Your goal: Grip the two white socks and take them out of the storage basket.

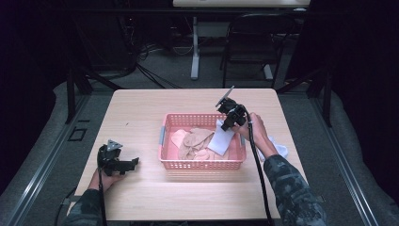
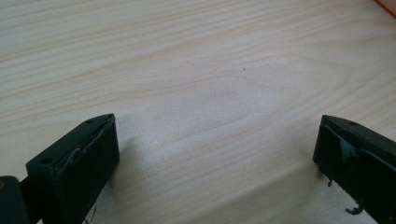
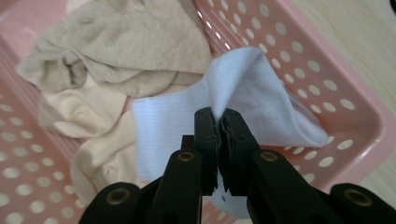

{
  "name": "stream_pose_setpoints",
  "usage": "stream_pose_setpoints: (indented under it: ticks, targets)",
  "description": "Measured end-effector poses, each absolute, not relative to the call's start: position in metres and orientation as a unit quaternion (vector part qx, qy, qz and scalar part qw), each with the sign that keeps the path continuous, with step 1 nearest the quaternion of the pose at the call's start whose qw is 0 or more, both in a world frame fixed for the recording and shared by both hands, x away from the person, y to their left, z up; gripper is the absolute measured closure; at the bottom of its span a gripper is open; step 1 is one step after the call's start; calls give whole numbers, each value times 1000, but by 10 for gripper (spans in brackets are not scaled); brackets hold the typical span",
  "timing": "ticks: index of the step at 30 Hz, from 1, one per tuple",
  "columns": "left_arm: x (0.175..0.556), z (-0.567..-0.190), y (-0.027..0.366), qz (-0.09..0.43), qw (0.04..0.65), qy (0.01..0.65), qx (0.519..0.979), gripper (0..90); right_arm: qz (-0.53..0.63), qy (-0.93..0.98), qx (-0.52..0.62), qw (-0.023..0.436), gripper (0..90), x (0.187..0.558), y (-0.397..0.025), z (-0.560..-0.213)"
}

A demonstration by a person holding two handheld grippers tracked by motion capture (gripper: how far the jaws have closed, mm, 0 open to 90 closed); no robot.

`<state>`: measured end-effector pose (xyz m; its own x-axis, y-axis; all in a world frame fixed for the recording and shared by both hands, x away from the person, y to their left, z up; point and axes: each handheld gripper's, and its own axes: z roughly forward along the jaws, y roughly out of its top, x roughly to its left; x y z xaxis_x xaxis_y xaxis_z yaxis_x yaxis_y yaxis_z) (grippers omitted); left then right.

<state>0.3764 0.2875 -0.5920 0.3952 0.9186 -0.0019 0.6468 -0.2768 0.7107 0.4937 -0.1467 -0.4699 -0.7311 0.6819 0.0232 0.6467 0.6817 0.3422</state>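
Note:
A pink perforated basket [image 1: 203, 164] sits mid-table and holds several beige socks [image 1: 194, 141]. My right gripper [image 1: 225, 125] hangs over the basket's right end, shut on a white sock [image 1: 221, 140] that dangles into the basket. In the right gripper view the jaws pinch a fold of the white sock [image 3: 261, 95] above the beige socks [image 3: 116, 51] and the basket wall [image 3: 327, 84]. My left gripper [image 1: 133, 163] rests on the table at the front left, open, with only bare wood [image 2: 215, 93] between its fingers [image 2: 79, 158].
Another white sock [image 1: 281, 150] lies on the table right of the basket, behind my right forearm. The wooden table [image 1: 141, 113] has free room left of the basket and along its front. A chair [image 1: 251, 44] and table legs stand beyond the far edge.

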Motion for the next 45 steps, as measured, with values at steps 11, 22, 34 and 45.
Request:
stream_pose_setpoints:
  ticks: [11,22,34,45]
  targets:
    - [376,-592,287,210,322,508,771,2,187,922,333,59,860,482,-149,-424]
    - [376,-592,287,210,322,508,770,2,191,927,315,67,861,471,-144,-391]
    - [376,-592,287,210,322,508,771,2,193,927,309,90,859,456,-151,-352]
    - [376,-592,287,210,322,508,771,2,205,918,319,120,857,440,-173,-323]
